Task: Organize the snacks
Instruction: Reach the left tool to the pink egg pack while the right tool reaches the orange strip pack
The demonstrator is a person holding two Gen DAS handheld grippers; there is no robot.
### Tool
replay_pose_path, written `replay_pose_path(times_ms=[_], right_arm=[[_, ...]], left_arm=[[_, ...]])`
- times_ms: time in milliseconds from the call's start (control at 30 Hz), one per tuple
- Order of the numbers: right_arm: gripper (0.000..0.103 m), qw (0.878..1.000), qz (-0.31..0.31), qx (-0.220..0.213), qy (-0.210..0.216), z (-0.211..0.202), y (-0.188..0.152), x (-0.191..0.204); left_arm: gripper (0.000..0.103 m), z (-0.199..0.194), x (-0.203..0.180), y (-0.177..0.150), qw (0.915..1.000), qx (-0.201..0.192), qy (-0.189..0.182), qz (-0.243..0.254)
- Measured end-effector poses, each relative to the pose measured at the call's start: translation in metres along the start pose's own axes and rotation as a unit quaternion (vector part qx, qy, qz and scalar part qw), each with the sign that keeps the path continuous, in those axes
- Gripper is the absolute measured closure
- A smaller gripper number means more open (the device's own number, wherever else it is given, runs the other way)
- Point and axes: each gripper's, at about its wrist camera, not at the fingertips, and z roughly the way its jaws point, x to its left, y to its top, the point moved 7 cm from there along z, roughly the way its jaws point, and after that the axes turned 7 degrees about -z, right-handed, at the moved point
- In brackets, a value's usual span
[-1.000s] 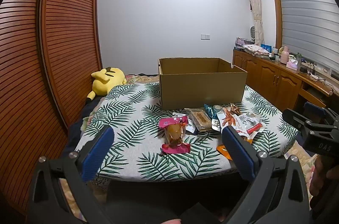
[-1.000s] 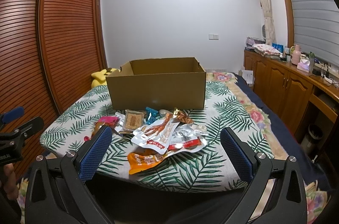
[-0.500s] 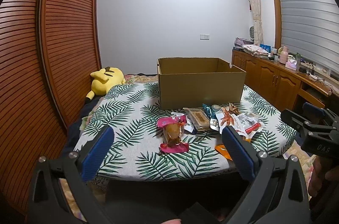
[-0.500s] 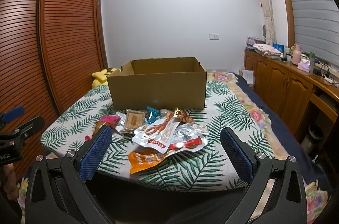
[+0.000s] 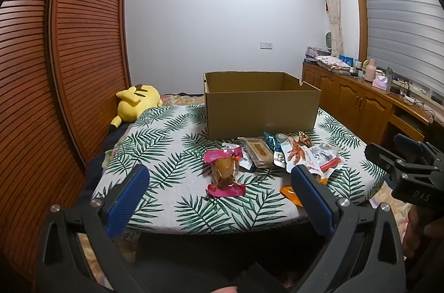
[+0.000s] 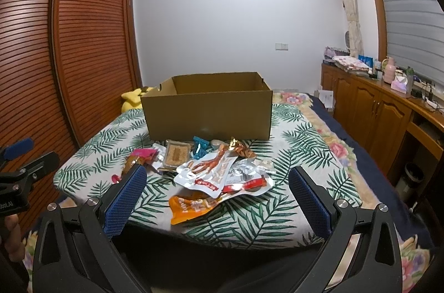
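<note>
Snack packets (image 6: pixel 219 171) heaped on bed (image 6: pixel 299 143), just in front of open cardboard box (image 6: pixel 208 112). Left gripper (image 5: pixel 219 182), right gripper (image 6: pixel 216 182): fingers spread wide, empty, short of bed edge.

box (image 6: pixel 208 112): plain brown | bedspread (image 5: pixel 166 154): white, green palm-leaf print | pouch (image 5: pixel 224 168): pink ends, amber middle | packet (image 6: pixel 194 207): orange | sachet (image 6: pixel 200 147): blue | plush (image 5: pixel 137 101): yellow, black marks | wardrobe (image 5: pixel 83 43): red-brown, slatted | tongs (image 6: pixel 216 198): black, blue pads | quilt (image 6: pixel 341 148): navy, floral
</note>
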Motion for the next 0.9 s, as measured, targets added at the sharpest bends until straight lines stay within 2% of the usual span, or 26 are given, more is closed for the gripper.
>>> replay_pose_path(times_ms=[200,567,700,900], right_arm=[[0.000,1.000,-0.011,0.013,0.006,0.011,-0.007,0.002],[0.002,0.995,-0.040,0.064,0.059,0.062,-0.024,-0.003],[0.004,0.992,-0.033,0.087,0.087,0.083,-0.028,-0.005],[0.005,0.989,-0.033,0.103,0.102,0.098,-0.030,-0.010]], left_arm=[[0.001,0.016,0.001,-0.007,0.9997,0.022,-0.006,0.005],[0.001,0.076,0.010,-0.015,0.9969,0.077,-0.014,0.010],[0.002,0.099,0.020,-0.018,0.9949,0.100,-0.016,0.001],[0.007,0.131,0.024,-0.025,0.9894,0.142,-0.030,-0.012]])
